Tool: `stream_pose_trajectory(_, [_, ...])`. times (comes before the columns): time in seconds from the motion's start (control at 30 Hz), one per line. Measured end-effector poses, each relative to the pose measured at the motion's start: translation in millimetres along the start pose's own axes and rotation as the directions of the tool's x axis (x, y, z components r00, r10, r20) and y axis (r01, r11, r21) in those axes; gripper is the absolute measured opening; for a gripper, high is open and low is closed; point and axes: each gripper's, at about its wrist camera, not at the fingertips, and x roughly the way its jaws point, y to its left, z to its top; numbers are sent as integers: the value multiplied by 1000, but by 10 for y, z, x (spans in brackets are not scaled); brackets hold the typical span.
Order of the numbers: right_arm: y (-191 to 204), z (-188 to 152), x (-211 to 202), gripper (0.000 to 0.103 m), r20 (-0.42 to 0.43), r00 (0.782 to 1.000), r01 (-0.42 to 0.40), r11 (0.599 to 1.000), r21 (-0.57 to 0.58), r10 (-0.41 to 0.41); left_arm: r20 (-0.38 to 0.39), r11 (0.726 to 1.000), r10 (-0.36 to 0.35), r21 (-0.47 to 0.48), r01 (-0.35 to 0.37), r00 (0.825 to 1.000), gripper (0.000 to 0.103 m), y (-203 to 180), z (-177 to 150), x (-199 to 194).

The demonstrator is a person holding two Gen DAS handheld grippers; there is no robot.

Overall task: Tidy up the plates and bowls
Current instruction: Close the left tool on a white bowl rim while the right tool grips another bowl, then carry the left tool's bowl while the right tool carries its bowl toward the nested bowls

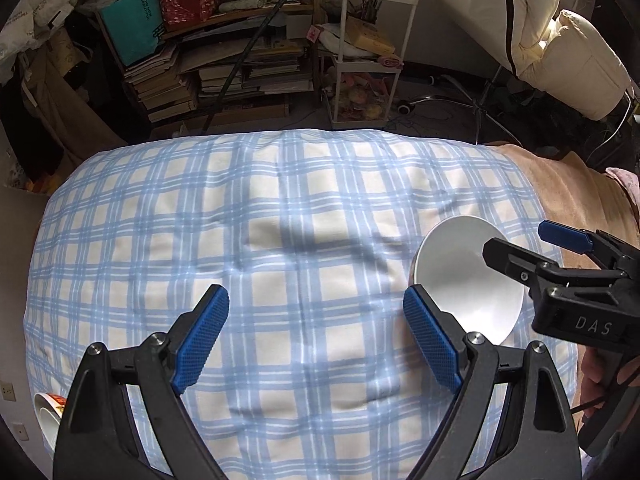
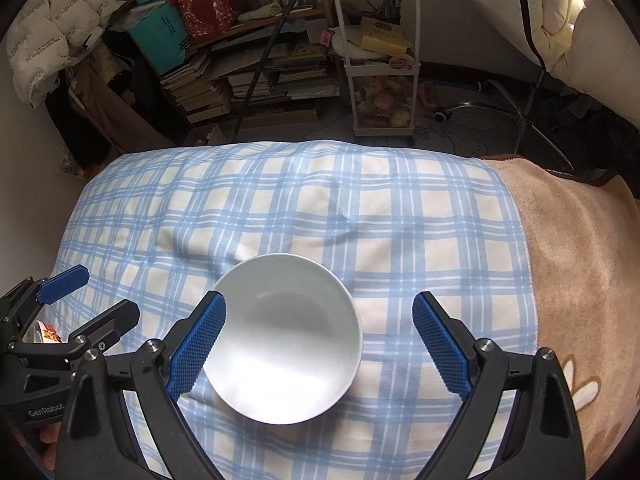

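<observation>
Wide-spread over the blue-and-cream checked cloth (image 1: 280,240), the left gripper (image 1: 316,340) is seen empty in the left wrist view, while in the right wrist view the right gripper (image 2: 318,344) is likewise parted around a round white ceramic bowl (image 2: 286,340) resting upright on that cloth, its left pad touching the rim.

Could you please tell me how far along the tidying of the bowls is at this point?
Nothing looks stacked yet. The white bowl sits upright on the checked cloth, under the open right gripper, not gripped. The open left gripper holds nothing. A patterned bowl lies apart at the cloth's left edge, still to be gathered.
</observation>
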Motion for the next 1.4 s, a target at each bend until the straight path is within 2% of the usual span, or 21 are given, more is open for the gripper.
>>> stream_pose_trajectory(0.07, [-54, -19, 52, 98, -8, 1000, 6, 1000, 4, -6, -10, 1000, -12, 12, 12, 1000, 88, -111, 22, 87])
stream_pose_trajectory(0.2, [-212, -51, 180, 90, -51, 999, 9, 999, 45, -7, -38, 999, -36, 4, 36, 999, 88, -255, 43, 263])
stream_pose_trajectory(0.4, [-343, -120, 323, 69, -89, 996, -15, 998, 53, 20, -90, 999, -30, 11, 31, 995, 88, -397, 13, 516])
stream_pose_trajectory(0.43, [-350, -136, 344, 66, -96, 995, -15, 998, 54, 20, -96, 999, -28, 16, 29, 995, 85, -418, 4, 545])
stream_pose_trajectory(0.5, [-355, -159, 381, 56, -104, 994, -16, 999, 47, 21, -109, 999, -21, 24, 23, 994, 70, -451, -13, 600])
stream_pose_trajectory(0.57, [-355, -180, 420, 40, -120, 992, -22, 999, 44, 27, -132, 999, -33, 15, 35, 991, 48, -479, -36, 660])
stream_pose_trajectory(0.63, [-354, -204, 449, 31, -135, 990, -33, 998, 45, 39, -145, 998, -70, -1, 71, 987, 39, -497, -55, 694])
stream_pose_trajectory(0.7, [-332, -218, 446, 23, -138, 989, -56, 998, 40, 61, -148, 994, -111, -3, 112, 983, 25, -529, -63, 693])
stream_pose_trajectory(0.77, [-277, -228, 447, 10, -155, 983, -91, 995, 36, 96, -160, 990, -142, -13, 142, 977, 9, -553, -68, 690])
stream_pose_trajectory(0.9, [-177, -248, 398, 10, -155, 986, -53, 999, -2, 52, -151, 993, -118, 6, 121, 981, 8, -585, -84, 610])
stream_pose_trajectory(1.03, [-176, -300, 334, 10, -152, 983, -100, 994, 48, 106, -152, 993, -117, -4, 118, 982, 8, -514, -124, 507])
stream_pose_trajectory(1.23, [80, -349, 200, 10, -137, 982, -131, 991, 16, 132, -131, 997, -75, -31, 71, 989, 8, -291, -192, 293])
stream_pose_trajectory(1.4, [351, -359, 95, 10, -124, 983, -136, 991, -5, 134, -120, 997, -67, -47, 61, 991, 8, -36, -269, 104])
